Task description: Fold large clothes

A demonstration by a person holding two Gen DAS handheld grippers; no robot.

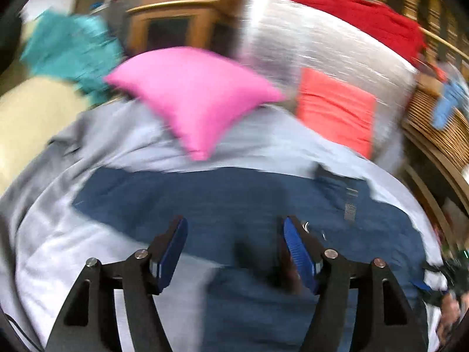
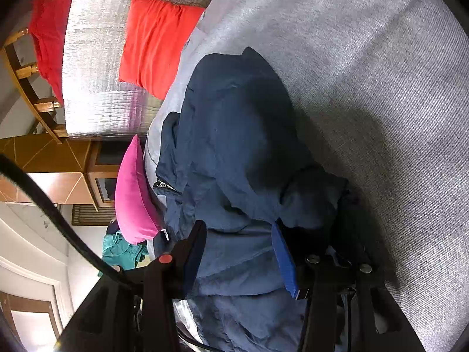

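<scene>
The left wrist view looks forward and down over the bed (image 1: 58,252) from somewhat above, blurred. The right wrist view sits close over the jacket (image 2: 234,146), rolled sideways. Both share the jacket (image 1: 222,199), the pink pillow (image 1: 193,94) (image 2: 132,193) — and the red cushion (image 1: 337,108) (image 2: 155,44).

No legible text or labels.

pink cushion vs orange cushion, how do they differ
The pink cushion lies on the grey cover beside the navy garment; the orange cushion leans against the silver quilted panel further back. The pink one looks plump with pointed corners, the orange one flatter and creased. Both are plain, single-colour cushions.
</scene>
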